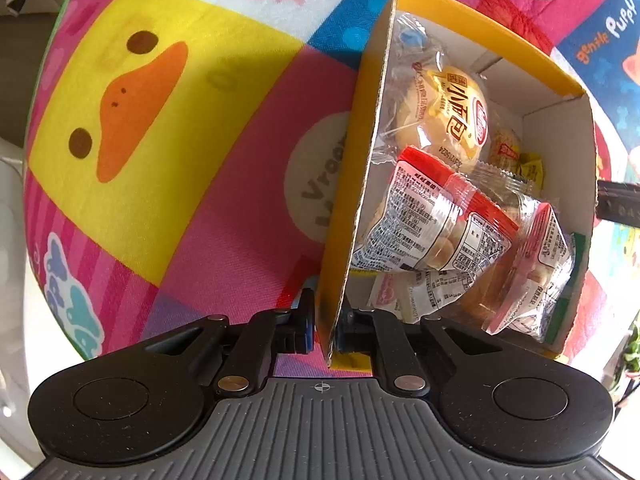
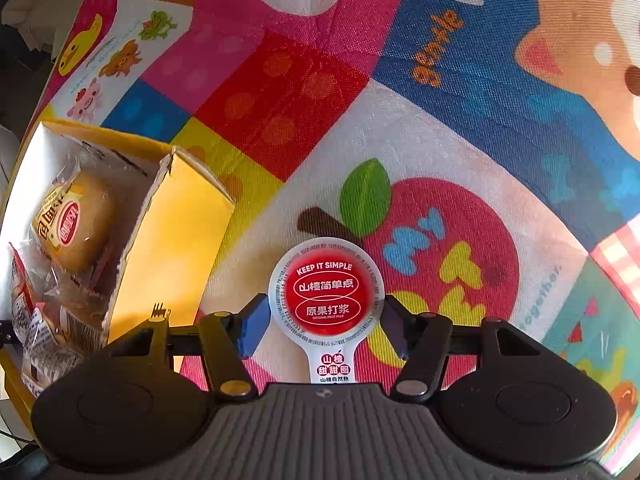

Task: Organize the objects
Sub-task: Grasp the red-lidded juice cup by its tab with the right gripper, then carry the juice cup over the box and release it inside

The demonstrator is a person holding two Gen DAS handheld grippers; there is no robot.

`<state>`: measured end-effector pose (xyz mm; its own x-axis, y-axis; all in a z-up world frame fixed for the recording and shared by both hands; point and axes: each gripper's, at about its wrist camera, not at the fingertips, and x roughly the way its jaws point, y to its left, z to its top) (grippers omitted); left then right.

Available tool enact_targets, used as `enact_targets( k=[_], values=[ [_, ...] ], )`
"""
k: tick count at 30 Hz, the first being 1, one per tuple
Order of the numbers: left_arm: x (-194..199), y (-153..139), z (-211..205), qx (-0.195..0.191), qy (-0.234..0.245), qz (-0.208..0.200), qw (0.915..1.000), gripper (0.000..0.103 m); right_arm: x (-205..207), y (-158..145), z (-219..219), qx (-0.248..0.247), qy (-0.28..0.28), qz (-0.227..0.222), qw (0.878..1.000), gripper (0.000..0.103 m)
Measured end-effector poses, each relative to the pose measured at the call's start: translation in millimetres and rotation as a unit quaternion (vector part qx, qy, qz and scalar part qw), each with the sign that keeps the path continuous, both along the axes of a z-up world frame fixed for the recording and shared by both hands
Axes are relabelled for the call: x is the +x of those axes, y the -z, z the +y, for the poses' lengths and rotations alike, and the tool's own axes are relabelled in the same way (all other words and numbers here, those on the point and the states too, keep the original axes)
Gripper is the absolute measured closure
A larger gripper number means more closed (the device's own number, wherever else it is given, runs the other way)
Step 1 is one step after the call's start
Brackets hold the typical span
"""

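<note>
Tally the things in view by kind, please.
Yellow cardboard box: 1
Clear-wrapped round bun packet: 1
Red-edged clear snack packets: 2 plainly seen
Round red foil-lidded cup: 1
Total: 5; smaller wrappers beneath are uncountable.

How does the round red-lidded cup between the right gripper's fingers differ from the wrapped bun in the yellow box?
The red-lidded cup sits on the patterned mat, outside the yellow box; the wrapped bun lies inside it among other packets. The cup shows a round foil lid with a pull tab; the bun is in clear crinkled plastic. The cup is between the right gripper's fingers; nothing grips the bun. Both are sealed snacks with red labels.
</note>
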<state>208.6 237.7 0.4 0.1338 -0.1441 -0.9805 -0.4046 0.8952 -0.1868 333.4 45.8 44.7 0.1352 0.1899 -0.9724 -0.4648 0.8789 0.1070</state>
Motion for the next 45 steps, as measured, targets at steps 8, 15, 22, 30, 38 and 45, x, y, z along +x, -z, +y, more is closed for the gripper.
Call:
enact_targets(
  k=[8, 15, 22, 30, 38, 45],
  values=[
    [19.5, -2.8, -16.2, 0.019, 0.075, -0.007, 0.997, 0.092, -78.6, -33.6, -46.0, 0.053, 0.13, 0.068, 0.988, 0.043],
    [34.4, -2.0, -19.4, 0.019, 0.119, -0.016, 0.9926, 0.092, -162.3, -103.1, -59.2, 0.075, 0.242, 0.059, 0.965, 0.043],
    [51.3, -4.8, -12.5, 0.006, 0.153, -0.046, 0.9872, 0.092, -192.1, -171.1, -39.8, 0.078, 0.283, 0.03, 0.955, 0.043],
    [47.5, -2.8, 6.1, -0.018, 0.163, -0.062, 0.9846, 0.089, -216.7, -220.7, -2.1, 0.076, 0.304, 0.009, 0.95, 0.043],
    [31.6, 0.8, 29.3, -0.048, 0.142, -0.075, 0.9858, 0.087, -218.9, -236.9, 29.2, 0.06, 0.303, 0.012, 0.951, 0.043],
    [33.0, 3.6, 40.8, -0.056, 0.137, -0.07, 0.9864, 0.086, -207.2, -258.4, 50.5, 0.079, 0.285, -0.006, 0.955, 0.043]
  ],
)
